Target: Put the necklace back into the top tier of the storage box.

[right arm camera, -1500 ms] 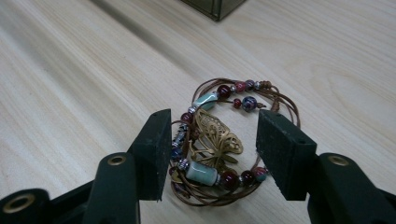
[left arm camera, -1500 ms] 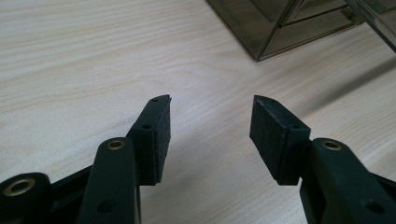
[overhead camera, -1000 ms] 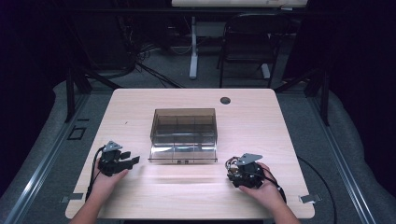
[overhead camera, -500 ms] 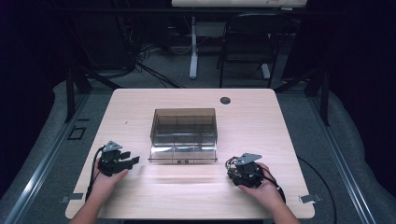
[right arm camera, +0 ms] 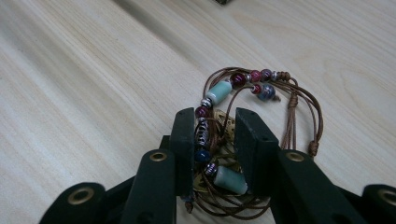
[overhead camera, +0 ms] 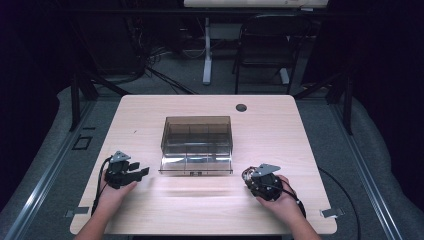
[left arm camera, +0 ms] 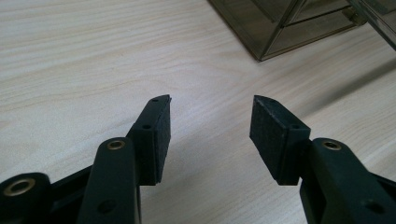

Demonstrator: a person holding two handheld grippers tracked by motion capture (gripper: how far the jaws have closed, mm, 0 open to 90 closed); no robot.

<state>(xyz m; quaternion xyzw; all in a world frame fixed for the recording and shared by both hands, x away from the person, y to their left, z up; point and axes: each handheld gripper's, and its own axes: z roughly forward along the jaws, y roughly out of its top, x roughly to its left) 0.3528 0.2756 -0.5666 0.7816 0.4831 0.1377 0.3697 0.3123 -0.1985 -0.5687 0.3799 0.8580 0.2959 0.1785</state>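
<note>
Near the surface's front-left corner, your left tongs (left arm camera: 210, 126) were spread and empty, aimed toward the smoky compartment box (overhead camera: 197, 144) at the surface's (overhead camera: 310, 130) middle. Toward the front-right corner, your right tongs (right arm camera: 215, 135) pinched a beaded cord bracelet (right arm camera: 252, 88); the box lay forward-left of them, so I judge that hand nearer for delivery.

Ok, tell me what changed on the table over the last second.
Nothing visibly changed. The left gripper lies open on the table to the left of the clear box, the right gripper is clamped on the beaded bracelet at the table's right front, and the box sits where it was.
</note>
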